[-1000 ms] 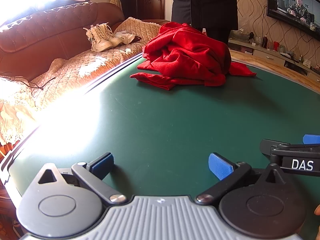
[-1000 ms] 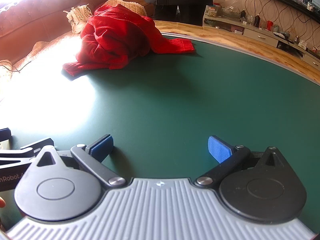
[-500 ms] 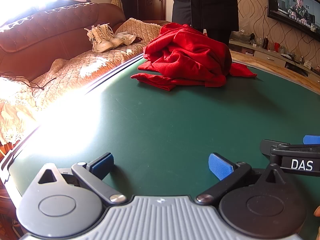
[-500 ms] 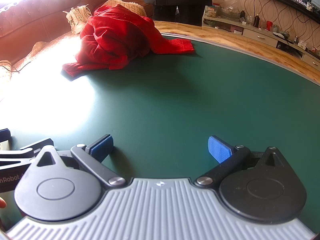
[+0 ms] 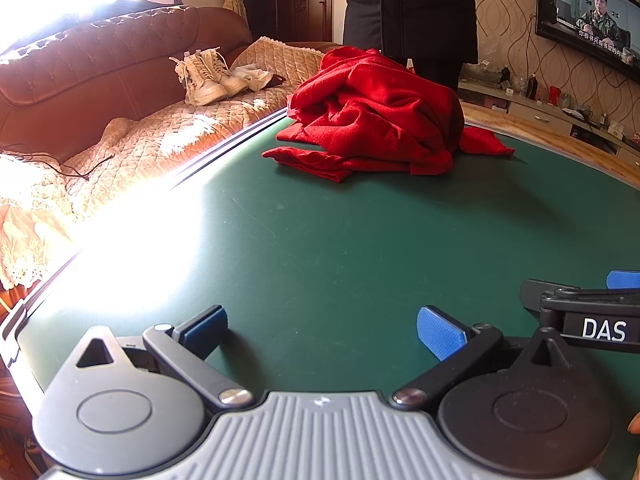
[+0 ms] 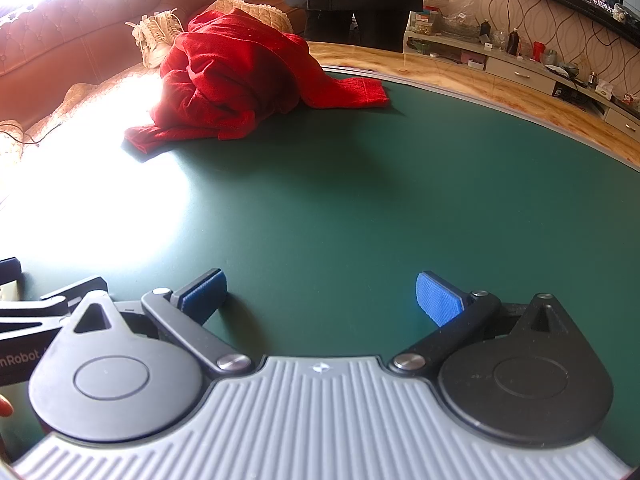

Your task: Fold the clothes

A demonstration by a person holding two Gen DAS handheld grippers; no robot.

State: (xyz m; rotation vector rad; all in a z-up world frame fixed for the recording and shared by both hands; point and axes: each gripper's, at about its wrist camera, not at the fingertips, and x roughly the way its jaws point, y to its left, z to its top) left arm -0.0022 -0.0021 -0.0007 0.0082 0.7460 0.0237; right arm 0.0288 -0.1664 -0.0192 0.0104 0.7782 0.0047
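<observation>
fold: not begun; red garment (image 5: 376,120) heaped far across green table (image 5: 360,260) | my left gripper (image 5: 322,332), right gripper (image 6: 320,296): both wide apart, empty

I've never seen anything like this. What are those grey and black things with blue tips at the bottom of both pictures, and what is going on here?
Those are two hand-held grippers, each with a camera looking forward along its fingers. One picture comes from the left gripper, the other from the right gripper. The blue tips are the finger pads. Both grippers are open and hold nothing. Ahead, on the green table, lies a crumpled red garment, the thing to be folded. Beyond it a person in dark clothes stands, with a brown sofa to the left.
</observation>
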